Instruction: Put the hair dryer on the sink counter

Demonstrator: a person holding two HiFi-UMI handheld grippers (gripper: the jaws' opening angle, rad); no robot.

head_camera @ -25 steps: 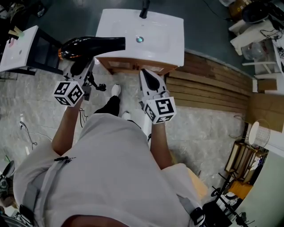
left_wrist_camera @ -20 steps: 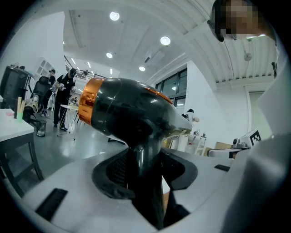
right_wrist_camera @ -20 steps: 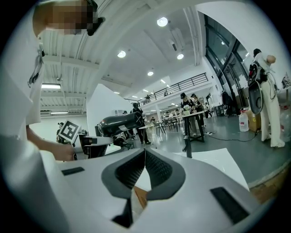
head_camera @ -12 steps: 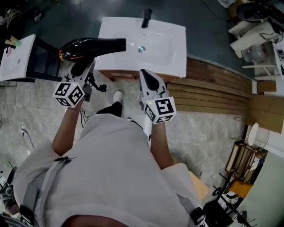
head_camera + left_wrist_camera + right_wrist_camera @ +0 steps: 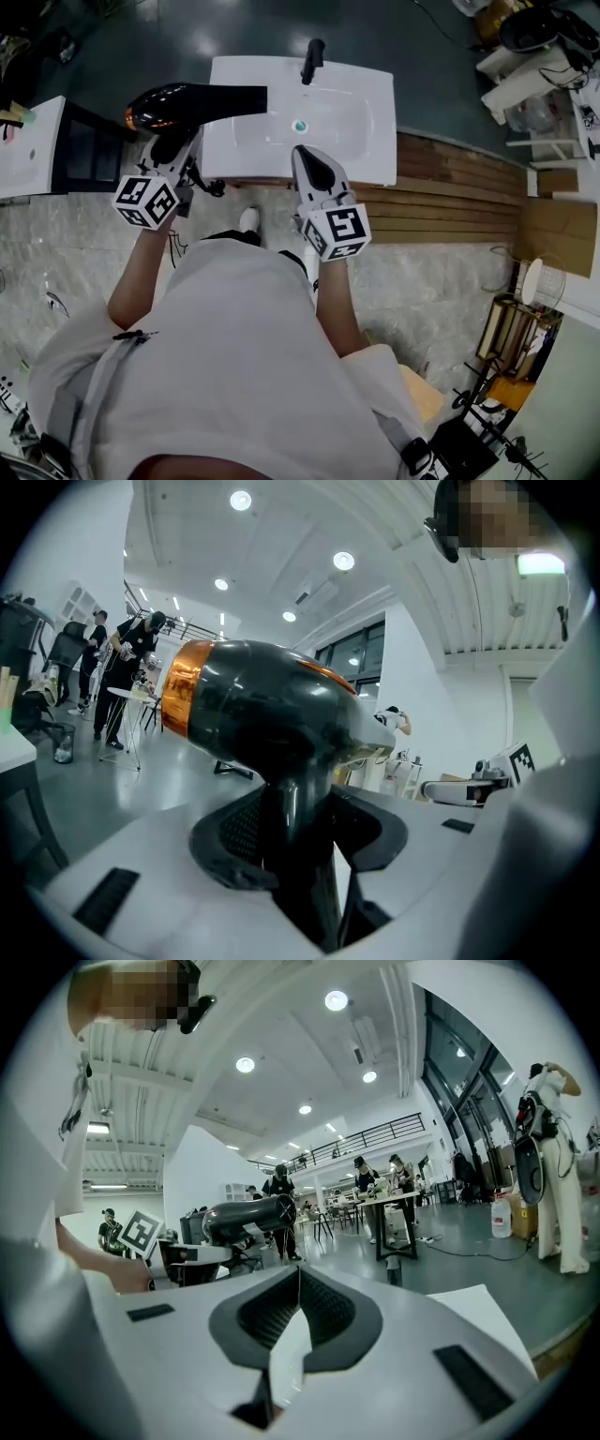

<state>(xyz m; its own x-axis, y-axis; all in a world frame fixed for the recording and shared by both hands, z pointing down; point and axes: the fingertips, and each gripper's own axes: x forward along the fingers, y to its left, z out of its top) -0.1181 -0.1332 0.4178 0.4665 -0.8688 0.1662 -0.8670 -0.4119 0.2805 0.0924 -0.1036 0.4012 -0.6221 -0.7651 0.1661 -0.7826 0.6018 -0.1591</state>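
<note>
A black hair dryer (image 5: 192, 101) with a copper band lies level, its nozzle reaching over the left part of the white sink counter (image 5: 370, 141). My left gripper (image 5: 172, 142) is shut on its handle, just left of the counter. In the left gripper view the dryer (image 5: 253, 705) fills the middle, its handle squeezed at the left gripper (image 5: 295, 846). My right gripper (image 5: 314, 167) is shut and empty, its tips over the counter's front edge. From the right gripper (image 5: 298, 1283), the dryer (image 5: 246, 1218) shows to the left.
A black faucet (image 5: 312, 58) stands at the counter's back, above the basin drain (image 5: 300, 125). A white-topped side table (image 5: 28, 141) is at the left, wooden planks (image 5: 450, 178) at the right. Cluttered furniture (image 5: 534, 66) fills the far right. People stand in the background.
Both grippers have come closer to the sink counter. The dryer's nozzle now reaches further over the counter's left part, and the right gripper's tips now overlap its front edge.
</note>
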